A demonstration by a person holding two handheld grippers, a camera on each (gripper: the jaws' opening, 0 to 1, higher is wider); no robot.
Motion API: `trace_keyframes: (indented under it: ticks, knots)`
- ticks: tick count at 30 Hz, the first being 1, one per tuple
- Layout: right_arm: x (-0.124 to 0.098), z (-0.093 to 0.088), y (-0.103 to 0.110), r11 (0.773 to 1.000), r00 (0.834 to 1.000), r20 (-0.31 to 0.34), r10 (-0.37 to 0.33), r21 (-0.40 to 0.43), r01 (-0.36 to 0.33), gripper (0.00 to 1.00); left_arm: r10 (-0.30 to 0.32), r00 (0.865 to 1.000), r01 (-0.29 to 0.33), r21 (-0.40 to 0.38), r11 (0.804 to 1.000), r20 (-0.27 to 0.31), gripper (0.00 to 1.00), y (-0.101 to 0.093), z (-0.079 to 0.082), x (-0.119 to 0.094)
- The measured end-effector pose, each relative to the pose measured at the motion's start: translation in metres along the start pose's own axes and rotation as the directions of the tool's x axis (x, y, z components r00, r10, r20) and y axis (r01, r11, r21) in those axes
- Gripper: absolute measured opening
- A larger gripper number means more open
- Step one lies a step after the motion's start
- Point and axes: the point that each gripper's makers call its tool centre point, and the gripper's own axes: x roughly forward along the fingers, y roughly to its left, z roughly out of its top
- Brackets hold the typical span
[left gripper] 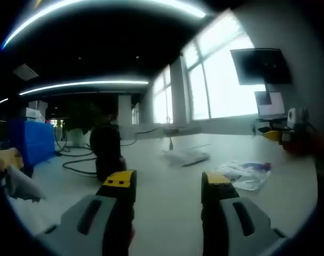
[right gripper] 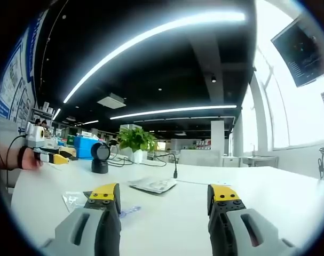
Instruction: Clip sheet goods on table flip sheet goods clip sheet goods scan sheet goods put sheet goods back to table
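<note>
We hold the left gripper (left gripper: pixel 168 188) and right gripper (right gripper: pixel 165 195) spread apart, gripping nothing. Sheet goods (right gripper: pixel 152 184) lie flat on the white table (right gripper: pixel 268 197), beyond our jaws, near the black scanner (right gripper: pixel 100 158).

A flat, silvery plastic sheet packet (right gripper: pixel 152 184) lies on the white table. A clear crinkled plastic packet with blue print (left gripper: pixel 246 174) lies near it, apart

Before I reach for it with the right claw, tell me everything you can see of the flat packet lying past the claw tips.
The sheet packet is a thin, flat, silvery-grey pouch, seemingly crinkled plastic film, lying flat on the white table. It sits just beyond the open right claw, untouched, in front of a black cable end. Its print is too small to read.
</note>
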Motion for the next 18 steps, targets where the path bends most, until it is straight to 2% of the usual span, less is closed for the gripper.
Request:
trace_keyframes:
  ticks: [5, 7, 9, 12, 18]
  knots:
    - [0.000, 0.001, 0.002, 1.000, 1.000, 0.003, 0.000, -0.006, 0.000, 0.61, -0.003, 1.000, 0.003, 0.004, 1.000, 0.000, 0.41, 0.000, 0.000, 0.000]
    - [0.000, 0.008, 0.008, 1.000, 0.999, 0.036, 0.026, 0.000, -0.026, 0.63, -0.002, 1.000, 0.002, 0.003, 1.000, -0.002, 0.41, 0.000, -0.001, 0.000]
    - [0.001, 0.006, 0.013, 0.999, 0.999, 0.026, 0.035, -0.020, -0.035, 0.62, -0.008, 1.000, 0.008, 0.005, 1.000, -0.005, 0.41, -0.001, -0.001, 0.000]
    - [0.004, 0.002, 0.026, 0.994, 0.997, -0.005, 0.072, -0.076, -0.073, 0.62, -0.010, 1.000, 0.010, 0.008, 1.000, -0.006, 0.41, -0.001, -0.001, 0.000]
    - [0.003, 0.007, 0.060, 0.991, 0.993, -0.008, 0.119, -0.062, -0.119, 0.62, -0.010, 1.000, 0.010, 0.007, 1.000, -0.004, 0.41, -0.001, -0.001, 0.000]
